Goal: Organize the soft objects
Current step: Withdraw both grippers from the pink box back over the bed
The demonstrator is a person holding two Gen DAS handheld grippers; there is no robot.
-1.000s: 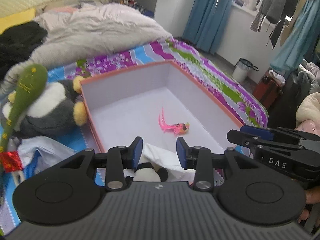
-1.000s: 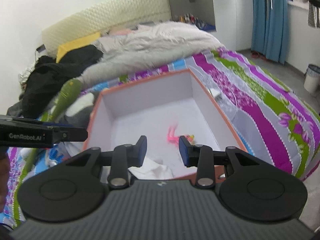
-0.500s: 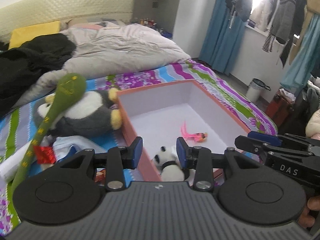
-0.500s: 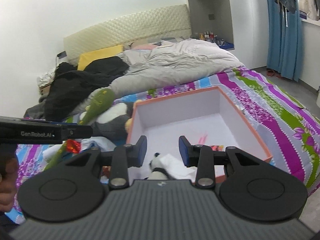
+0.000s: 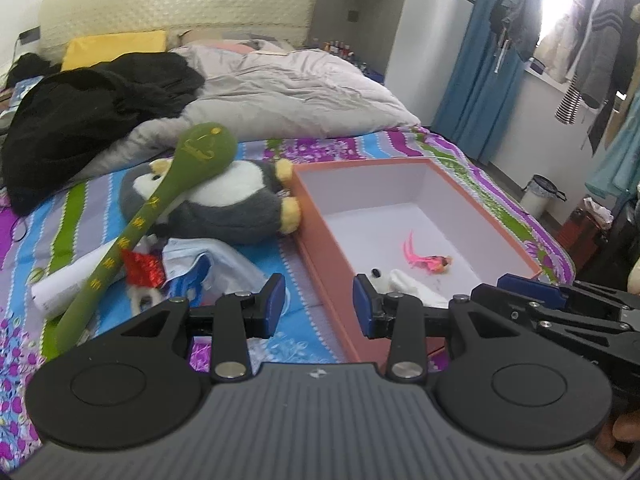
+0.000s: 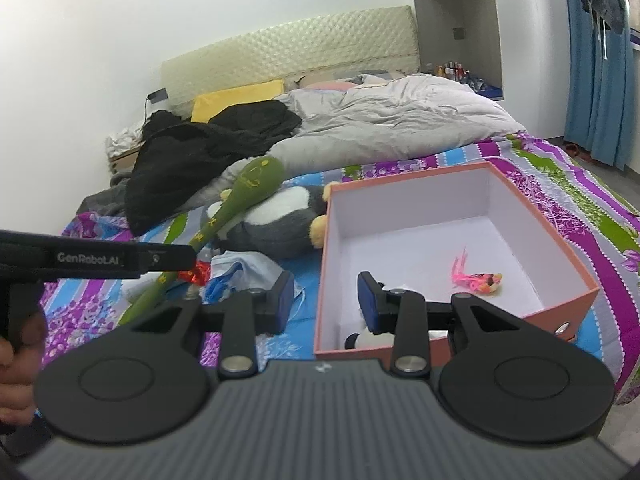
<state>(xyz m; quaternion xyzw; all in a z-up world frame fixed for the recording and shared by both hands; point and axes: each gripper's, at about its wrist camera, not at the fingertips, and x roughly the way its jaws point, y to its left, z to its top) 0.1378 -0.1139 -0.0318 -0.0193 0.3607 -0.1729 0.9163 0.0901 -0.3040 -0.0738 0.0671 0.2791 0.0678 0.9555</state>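
Both parted and empty: left gripper (image 5: 319, 306), right gripper (image 6: 323, 300), near orange box (image 5: 325, 256) holding panda plush (image 5: 394, 280), pink toy (image 5: 428, 258).

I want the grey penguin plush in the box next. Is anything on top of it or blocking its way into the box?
Yes: the green long-handled plush lies across the penguin plush and would need lifting off. The penguin's feet already sit beside the box, whose open top is clear.
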